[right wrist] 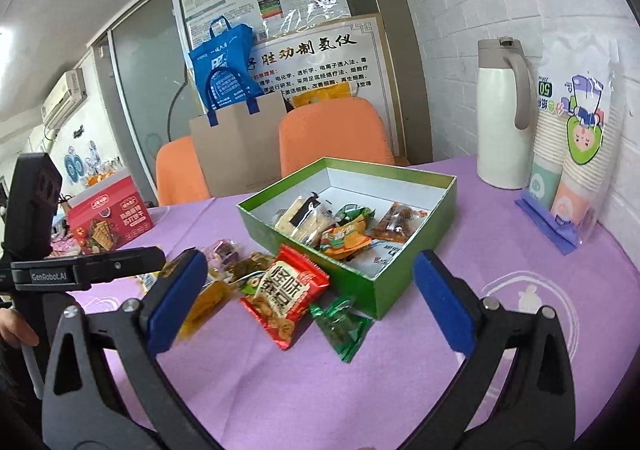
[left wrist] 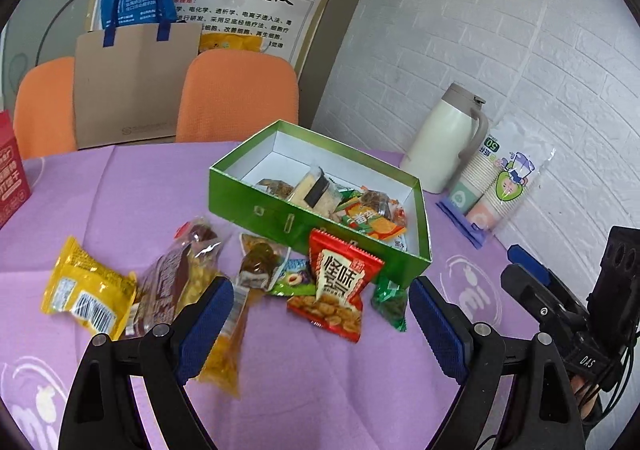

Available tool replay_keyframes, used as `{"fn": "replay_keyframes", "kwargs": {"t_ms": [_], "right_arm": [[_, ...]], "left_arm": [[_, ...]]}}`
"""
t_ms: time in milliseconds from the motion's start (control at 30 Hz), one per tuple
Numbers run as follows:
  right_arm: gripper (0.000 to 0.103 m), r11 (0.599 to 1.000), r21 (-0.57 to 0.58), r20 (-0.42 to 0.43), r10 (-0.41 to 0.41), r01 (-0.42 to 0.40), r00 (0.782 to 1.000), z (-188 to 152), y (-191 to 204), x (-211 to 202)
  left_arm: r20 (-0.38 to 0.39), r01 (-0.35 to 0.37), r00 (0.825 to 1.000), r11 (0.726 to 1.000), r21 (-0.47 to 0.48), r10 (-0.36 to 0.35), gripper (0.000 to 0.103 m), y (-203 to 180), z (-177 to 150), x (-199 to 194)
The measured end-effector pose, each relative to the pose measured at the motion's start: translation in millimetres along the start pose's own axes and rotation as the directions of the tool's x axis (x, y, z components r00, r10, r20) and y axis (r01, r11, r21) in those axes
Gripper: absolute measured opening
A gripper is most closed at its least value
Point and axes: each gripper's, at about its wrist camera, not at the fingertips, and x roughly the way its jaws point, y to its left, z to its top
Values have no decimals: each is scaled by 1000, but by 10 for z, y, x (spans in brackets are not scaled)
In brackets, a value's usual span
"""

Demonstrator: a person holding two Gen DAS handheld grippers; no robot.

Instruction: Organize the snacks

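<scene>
Left wrist view: left hand-held gripper (left wrist: 320,314) wide open w/ nothing held, right hand-held gripper (right wrist: 310,296) likewise spread & empty, both above purple desk (left wrist: 340,390); green box (left wrist: 280,218) partly filled w/ snacks, red snack pack (left wrist: 340,286) & other packets loose in front.

**Two wrist views, one shared box**

Both cameras look forward and downward over the desk (left wrist: 320,390) from its near edge, close in. Left sits leftward, right rightward; both share the green box (left wrist: 256,206) and loose snacks before it.
</scene>
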Motion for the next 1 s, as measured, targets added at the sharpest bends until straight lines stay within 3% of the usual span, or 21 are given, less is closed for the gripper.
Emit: {"fn": "replay_keyframes", "kwargs": {"t_ms": [167,267,400,567,767,900,1000], "right_arm": [[102,1000,-6,-106,30,-30,994,-215,100,100],[102,996,21,-209,90,-88,974,-387,134,245],[102,1000,-29,-325,-18,9,946,-591,157,460],[102,999,-21,-341,-43,39,939,-644,112,575],[99,985,-29,-361,-168,169,918,-589,-86,811],[95,978,-79,-356,-209,193,911,-549,-116,944],[77,974,-103,-375,-226,202,899,-534,-138,1073]], "left_arm": [[-1,-40,999,998,-52,40,91,292,-324,-172],[-46,-66,997,995,-77,63,91,483,-513,-183],[-92,-70,994,992,-101,61,91,636,-707,-162],[-105,-60,993,992,-114,48,91,741,-840,-129],[-97,-40,995,993,-109,30,91,732,-847,-158],[-93,-17,996,996,-88,8,91,644,-812,-133],[-102,7,995,997,-75,-14,91,563,-779,-72]]}}
